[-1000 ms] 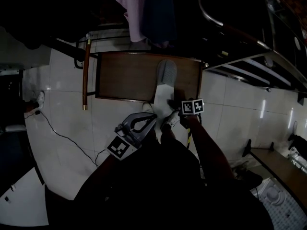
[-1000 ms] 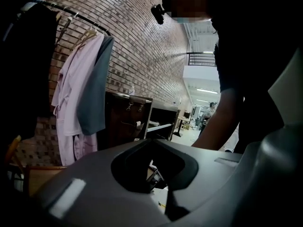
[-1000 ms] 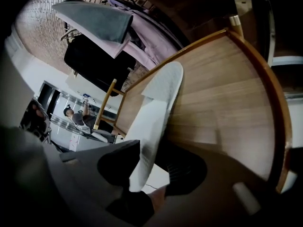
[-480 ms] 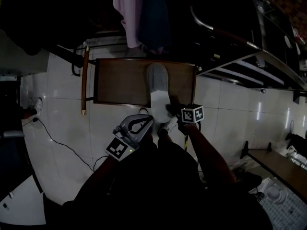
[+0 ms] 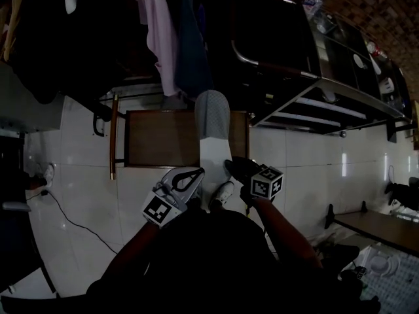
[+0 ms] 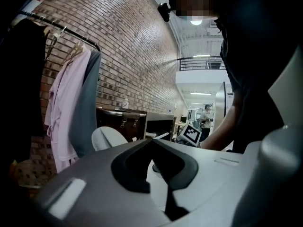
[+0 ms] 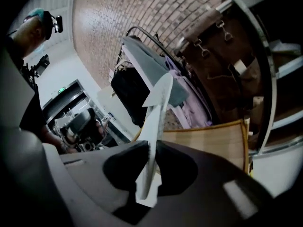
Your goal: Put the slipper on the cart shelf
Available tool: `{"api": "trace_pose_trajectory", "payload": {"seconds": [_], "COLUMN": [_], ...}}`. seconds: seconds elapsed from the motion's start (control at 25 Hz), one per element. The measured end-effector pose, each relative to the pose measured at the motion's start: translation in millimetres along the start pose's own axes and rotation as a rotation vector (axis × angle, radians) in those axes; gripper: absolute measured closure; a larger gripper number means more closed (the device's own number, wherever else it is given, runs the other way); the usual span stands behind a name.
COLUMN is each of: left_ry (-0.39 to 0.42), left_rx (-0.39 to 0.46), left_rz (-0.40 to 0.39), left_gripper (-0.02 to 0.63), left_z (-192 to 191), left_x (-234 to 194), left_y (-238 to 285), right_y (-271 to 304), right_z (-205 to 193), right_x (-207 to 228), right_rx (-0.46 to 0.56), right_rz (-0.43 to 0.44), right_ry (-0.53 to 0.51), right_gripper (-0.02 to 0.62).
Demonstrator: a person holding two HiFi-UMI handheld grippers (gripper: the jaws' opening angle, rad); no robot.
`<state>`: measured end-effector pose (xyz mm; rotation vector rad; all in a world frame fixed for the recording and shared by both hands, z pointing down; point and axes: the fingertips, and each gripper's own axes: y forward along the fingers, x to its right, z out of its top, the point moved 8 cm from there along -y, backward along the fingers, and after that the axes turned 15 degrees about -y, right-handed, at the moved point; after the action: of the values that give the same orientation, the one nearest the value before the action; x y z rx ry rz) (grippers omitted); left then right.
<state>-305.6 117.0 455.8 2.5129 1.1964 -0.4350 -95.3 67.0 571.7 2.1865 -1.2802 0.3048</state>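
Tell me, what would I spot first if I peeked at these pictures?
The slipper, grey at the toe with a white sole, sticks out above the brown cart shelf in the middle of the head view. The right tongs have just closed on its near end and pinch it. Behind the shelf, at the top, hangs a pink garment.

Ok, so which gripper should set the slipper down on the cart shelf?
Right. The right gripper is clamped on the slipper, which the head view shows held over the wooden shelf. The left gripper is shut on nothing and sits beside it, so it would first need a handover.
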Motion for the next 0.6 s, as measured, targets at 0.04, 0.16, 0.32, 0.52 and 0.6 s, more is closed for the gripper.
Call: {"api": "trace_pose_trajectory", "payload": {"seconds": [0.04, 0.16, 0.32, 0.52, 0.6], "left_ry": [0.007, 0.025, 0.058, 0.076, 0.07], "left_rx": [0.003, 0.02, 0.042, 0.062, 0.067], "left_rz": [-0.005, -0.016, -0.023, -0.034, -0.034], "left_gripper": [0.603, 0.603, 0.603, 0.603, 0.603], "left_z": [2.9, 13.0, 28.7, 45.9, 51.3], "left_x": [2.3, 5.5, 11.8, 18.6, 20.1], "left_y": [0.3, 3.1, 5.2, 6.6, 7.2], "right_y": [-7.8, -27.5, -50.5, -74.0, -81.5], "right_z": [12.0, 46.8, 91.3, 132.2, 140.8], "right_x": [-5.5, -19.4, -42.6, -65.3, -71.8], "right_rx": [0.034, 0.136, 0.264, 0.366, 0.393], "right_rz": [-0.011, -0.042, -0.075, -0.115, -0.135], "right_ry": [-0.025, -0.108, -0.186, -0.312, -0.377], "right_gripper": [0.543, 0.543, 0.543, 0.543, 0.543]}}
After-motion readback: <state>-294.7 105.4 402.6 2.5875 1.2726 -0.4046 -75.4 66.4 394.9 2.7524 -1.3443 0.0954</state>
